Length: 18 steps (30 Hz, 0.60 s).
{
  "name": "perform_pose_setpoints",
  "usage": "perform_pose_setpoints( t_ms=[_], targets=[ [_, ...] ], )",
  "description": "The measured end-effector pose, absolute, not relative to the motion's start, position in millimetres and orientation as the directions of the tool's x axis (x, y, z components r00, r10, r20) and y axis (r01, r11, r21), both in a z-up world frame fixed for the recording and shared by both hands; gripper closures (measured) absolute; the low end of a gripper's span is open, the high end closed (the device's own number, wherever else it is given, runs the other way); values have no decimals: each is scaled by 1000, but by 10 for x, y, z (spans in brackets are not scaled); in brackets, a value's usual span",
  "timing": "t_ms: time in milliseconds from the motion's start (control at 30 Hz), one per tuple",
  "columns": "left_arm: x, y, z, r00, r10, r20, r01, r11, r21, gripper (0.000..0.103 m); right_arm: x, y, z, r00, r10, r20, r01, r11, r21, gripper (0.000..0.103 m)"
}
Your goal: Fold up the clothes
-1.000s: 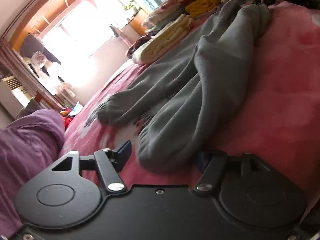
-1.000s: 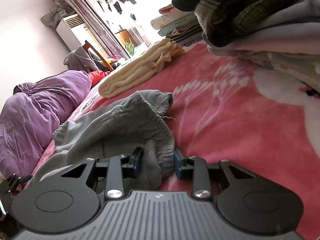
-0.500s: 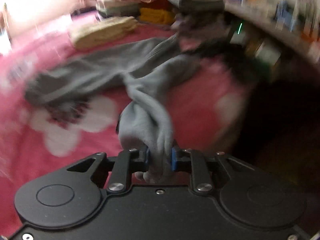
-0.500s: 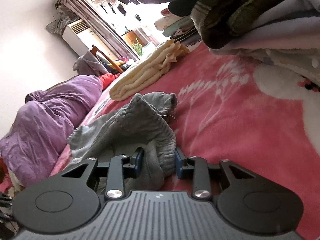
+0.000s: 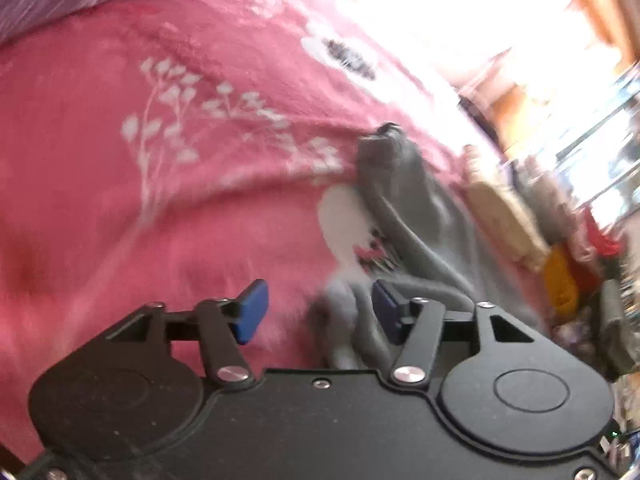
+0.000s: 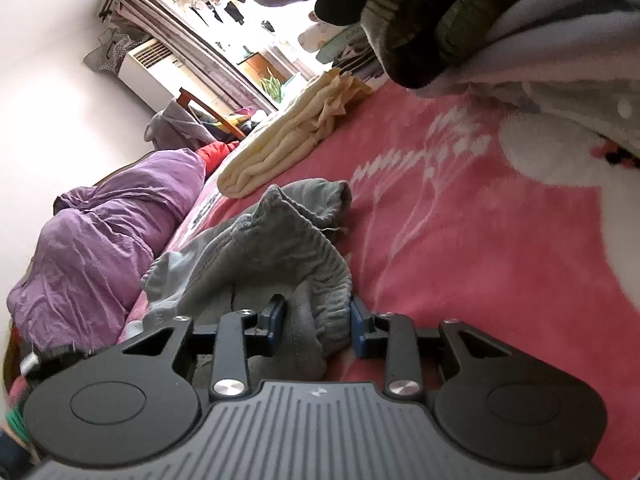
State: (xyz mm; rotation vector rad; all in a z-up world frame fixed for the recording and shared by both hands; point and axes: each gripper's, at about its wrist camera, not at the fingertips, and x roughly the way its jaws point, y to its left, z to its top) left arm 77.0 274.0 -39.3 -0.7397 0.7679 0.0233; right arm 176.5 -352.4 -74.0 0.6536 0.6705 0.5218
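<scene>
Grey sweatpants (image 5: 404, 200) lie on the pink flowered blanket (image 5: 120, 160). In the left wrist view one leg runs from a far cuff down to my left gripper (image 5: 320, 312), which stands open; a fold of grey cloth (image 5: 344, 304) lies loose between the blue pads (image 5: 253, 310), nearer the right one. In the right wrist view the bunched waistband of the sweatpants (image 6: 308, 248) fills the gap of my right gripper (image 6: 317, 326), whose pads (image 6: 275, 320) press on it from both sides, low over the blanket (image 6: 480, 240).
A folded cream garment (image 6: 296, 140) lies beyond the waistband. A tall stack of folded clothes (image 6: 500, 20) overhangs at the upper right. A purple duvet (image 6: 100, 240) bulges at the left. Folded cream and yellow items (image 5: 560, 280) line the blanket's far side.
My left gripper shut on the trouser leg, swung it across the blanket, then opened and let it go. The right gripper stayed on the waistband, tilting slightly.
</scene>
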Motion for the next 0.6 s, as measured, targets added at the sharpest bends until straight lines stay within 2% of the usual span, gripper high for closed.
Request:
perform_pose_setpoints(
  t_ms=[100,200,267,333,367,533,600],
  targets=[
    [387,2477,-588,809,-260,-527,-247,663,-707,33,1777,-3537,-747,666,633,-395,-224,674,704,67],
    [385,2245,-673,833,-157,-530,-266,725,-635,33,1759,-3512,-735,670,626,-399,-225,684,694,64],
    [555,2055,-595,825,-113,-553,-250,805,-538,35,1733,-3453,-711,677,613,-407,-223,699,680,59],
    [671,1917,-548,833,-73,-548,-226,860,-458,77,1689,-3376,-676,688,595,-415,-230,722,653,60],
    [720,1856,-516,839,-55,-542,-214,881,-421,77,1662,-3335,-657,696,583,-420,-235,737,634,68],
    [366,2031,226,928,-110,-356,-124,811,-572,78,1301,-3421,-534,680,623,-385,-208,669,714,76],
    [215,2177,420,938,-102,-331,-124,793,-596,78,1113,-3476,-484,663,645,-379,-192,636,747,84]
  ],
)
